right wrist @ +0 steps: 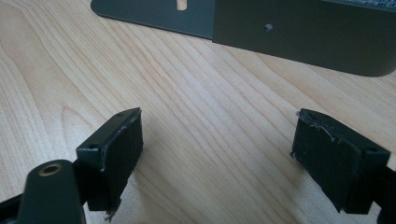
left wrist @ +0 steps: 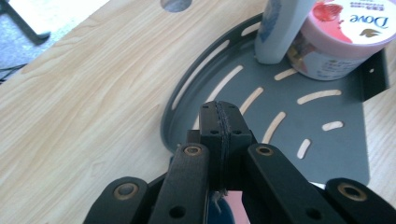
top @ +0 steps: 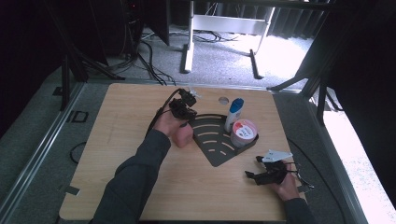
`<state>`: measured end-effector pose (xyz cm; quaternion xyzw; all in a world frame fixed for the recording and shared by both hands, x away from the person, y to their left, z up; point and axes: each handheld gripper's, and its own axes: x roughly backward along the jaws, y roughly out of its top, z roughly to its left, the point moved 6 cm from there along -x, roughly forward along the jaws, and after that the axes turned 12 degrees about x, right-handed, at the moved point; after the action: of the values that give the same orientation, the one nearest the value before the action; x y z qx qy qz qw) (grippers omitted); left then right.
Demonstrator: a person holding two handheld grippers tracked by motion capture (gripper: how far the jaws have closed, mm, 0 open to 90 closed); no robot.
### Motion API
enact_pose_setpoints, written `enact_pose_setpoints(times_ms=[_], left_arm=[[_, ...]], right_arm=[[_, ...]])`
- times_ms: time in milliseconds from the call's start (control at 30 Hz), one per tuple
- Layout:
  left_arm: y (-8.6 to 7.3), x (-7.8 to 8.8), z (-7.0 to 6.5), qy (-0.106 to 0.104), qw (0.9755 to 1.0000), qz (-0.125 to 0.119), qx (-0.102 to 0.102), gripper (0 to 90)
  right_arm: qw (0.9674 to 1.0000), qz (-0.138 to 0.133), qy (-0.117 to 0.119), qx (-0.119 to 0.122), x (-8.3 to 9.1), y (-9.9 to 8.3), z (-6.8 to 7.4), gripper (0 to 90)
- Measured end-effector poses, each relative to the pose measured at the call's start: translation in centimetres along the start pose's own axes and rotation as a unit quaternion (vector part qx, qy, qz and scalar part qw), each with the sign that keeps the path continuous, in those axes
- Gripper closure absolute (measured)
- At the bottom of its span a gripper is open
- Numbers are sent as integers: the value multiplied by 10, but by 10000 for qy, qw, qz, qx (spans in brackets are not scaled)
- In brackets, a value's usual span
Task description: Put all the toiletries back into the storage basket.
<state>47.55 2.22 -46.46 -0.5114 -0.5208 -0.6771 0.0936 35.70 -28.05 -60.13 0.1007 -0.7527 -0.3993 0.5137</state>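
Dark-grey sheet metal, slotted and fan-shaped: the rack (top: pixel 215 150) is laid flat on the tabletop (top: pixel 126 121), directly under and ahead of the left gripper (top: pixel 186 112), whose jaws are pressed together w/ nothing between them. The rack is judged stiff, thin and fairly light, but it is loaded at the corner farthest from that gripper, so it would prob. tip if lifted by the bare end. The raised rim or the upright back wall is judged the best place to be gripped, as the flat plate offers no edge off the wood. Beyond the gripper's tips a white bottle (top: pixel 233 114) w/ a blue cap is stood upright, close against a pink-lidded jar (top: pixel 243 132); both are smooth plastic, so likely slippery. A pink item (top: pixel 183 136) is seen under the left wrist, just off the rack's curved edge; what it is can't be told. The right gripper (top: pixel 252 176) is held wide open and empty, low over bare wood, w/ the rack's wall just ahead of it.
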Motion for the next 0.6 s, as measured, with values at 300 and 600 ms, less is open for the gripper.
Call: enact_pose_setpoints(times_ms=[300, 600], left_arm=[[-1, 2, 13, 11, 9998, -50, 181, 895], [-5, 9, 29, 154, 9994, -78, 313, 875]], right_arm=[[10000, 0, 0, -1, 0, 0, 0, 160], [10000, 0, 0, 0, 0, 0, 0, 160]])
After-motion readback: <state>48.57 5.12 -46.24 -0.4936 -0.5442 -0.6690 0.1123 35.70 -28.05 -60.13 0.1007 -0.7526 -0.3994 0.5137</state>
